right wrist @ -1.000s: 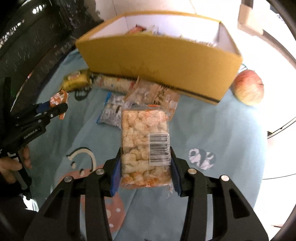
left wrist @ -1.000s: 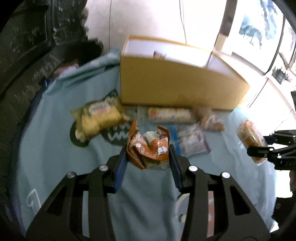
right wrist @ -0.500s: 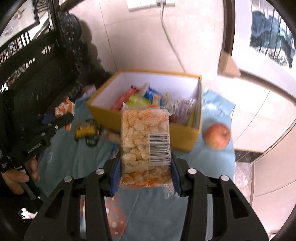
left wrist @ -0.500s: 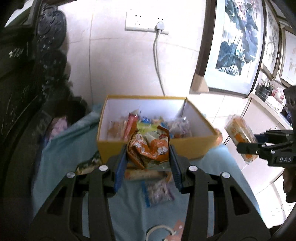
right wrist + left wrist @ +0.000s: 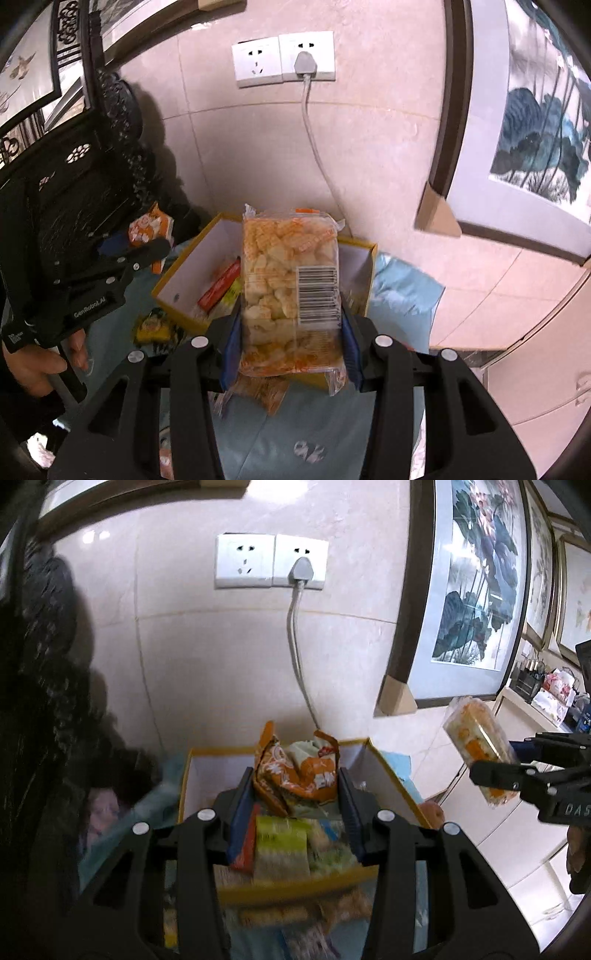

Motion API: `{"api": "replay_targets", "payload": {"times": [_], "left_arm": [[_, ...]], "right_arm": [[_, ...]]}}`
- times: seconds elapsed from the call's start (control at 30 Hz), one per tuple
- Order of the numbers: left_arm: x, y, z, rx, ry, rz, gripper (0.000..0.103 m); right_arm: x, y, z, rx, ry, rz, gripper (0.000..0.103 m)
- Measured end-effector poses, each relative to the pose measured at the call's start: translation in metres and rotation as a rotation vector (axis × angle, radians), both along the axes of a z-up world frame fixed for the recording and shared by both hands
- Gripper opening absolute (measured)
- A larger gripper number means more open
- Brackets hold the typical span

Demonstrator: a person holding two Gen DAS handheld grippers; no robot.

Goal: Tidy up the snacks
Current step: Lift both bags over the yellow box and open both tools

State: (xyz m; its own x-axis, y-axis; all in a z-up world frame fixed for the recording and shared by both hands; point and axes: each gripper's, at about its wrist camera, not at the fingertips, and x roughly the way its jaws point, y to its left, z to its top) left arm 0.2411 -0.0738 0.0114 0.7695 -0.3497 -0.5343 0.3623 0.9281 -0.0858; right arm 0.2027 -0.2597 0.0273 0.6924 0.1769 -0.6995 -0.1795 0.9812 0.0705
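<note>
1. Left wrist view: your left gripper [image 5: 295, 790] has its blue-padded fingers [image 5: 242, 805] closed partway onto a crumpled orange snack packet [image 5: 295, 775], one pad pressing each side, so the packet is held clear of everything below
2. Same view: the packet hangs over the yellow cardboard box [image 5: 384, 771], whose white inside already holds other wrapped snacks, a green-and-yellow pack [image 5: 282, 849] among them; they are blurred, so you cannot read them
3. Same view: more packets lie on the light blue cloth [image 5: 162, 786] just outside the box's near wall, also blurred
4. Same view: at the right edge your right gripper [image 5: 495, 771] shows side-on, clamped on a clear bag of puffed snacks [image 5: 476, 738] that sticks up past its fingers
5. Same view: behind the box stand a tiled wall, a double wall socket [image 5: 271, 566] with a grey plug and cable, and a framed painting [image 5: 476, 579]
6. Right wrist view: your right gripper [image 5: 290, 332] grips that clear bag [image 5: 288, 291] by its long sides, fingers partly closed, barcode label facing you
7. Same view: the bag is held upright in front of the box [image 5: 173, 277], above the box's near edge; a red packet [image 5: 221, 284] lies inside
8. Same view: a yellow packet [image 5: 155, 326] rests on the cloth beside the box's left corner
9. Same view: at the left your left gripper [image 5: 147, 240] holds the orange packet [image 5: 149, 227], with your hand [image 5: 33, 362] on its handle
</note>
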Motion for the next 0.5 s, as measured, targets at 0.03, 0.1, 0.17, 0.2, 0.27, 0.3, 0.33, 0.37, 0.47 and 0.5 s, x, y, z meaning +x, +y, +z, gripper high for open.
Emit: {"api": "replay_targets", "payload": {"times": [0.03,0.1,0.17,0.2,0.27,0.3,0.33,0.37,0.47,0.5], "left_arm": [[0.009,-0.004,0.002,0.007,-0.002,-0.003,0.044],[0.023,-0.010,0.003,0.013,-0.002,-0.007,0.044],[0.036,-0.017,0.002,0.030,-0.004,-0.011,0.044],[0.041,-0.020,0.000,0.035,-0.003,-0.012,0.044],[0.053,-0.026,-0.007,0.047,0.012,-0.016,0.045],[0.060,-0.031,-0.015,0.065,0.032,-0.020,0.047],[0.066,-0.035,-0.023,0.085,0.055,-0.027,0.055],[0.071,-0.039,-0.032,0.112,0.082,-0.034,0.063],[0.081,-0.043,-0.067,0.210,0.162,-0.012,0.087],[0.080,-0.039,-0.073,0.206,0.185,-0.011,0.087]], "right_arm": [[0.005,-0.001,0.000,0.000,-0.001,-0.003,0.046],[0.018,-0.002,-0.003,0.003,0.002,-0.009,0.046],[0.029,-0.002,-0.008,0.003,0.009,-0.014,0.046],[0.034,-0.001,-0.011,0.001,0.012,-0.015,0.046],[0.046,0.001,-0.017,0.002,0.020,-0.014,0.046],[0.051,0.001,-0.021,0.011,0.028,-0.011,0.046],[0.061,0.000,-0.030,0.035,0.054,0.000,0.047],[0.067,0.000,-0.038,0.049,0.077,0.003,0.054],[0.074,-0.004,-0.064,0.033,0.134,-0.028,0.062],[0.074,-0.004,-0.068,0.031,0.144,-0.029,0.062]]}}
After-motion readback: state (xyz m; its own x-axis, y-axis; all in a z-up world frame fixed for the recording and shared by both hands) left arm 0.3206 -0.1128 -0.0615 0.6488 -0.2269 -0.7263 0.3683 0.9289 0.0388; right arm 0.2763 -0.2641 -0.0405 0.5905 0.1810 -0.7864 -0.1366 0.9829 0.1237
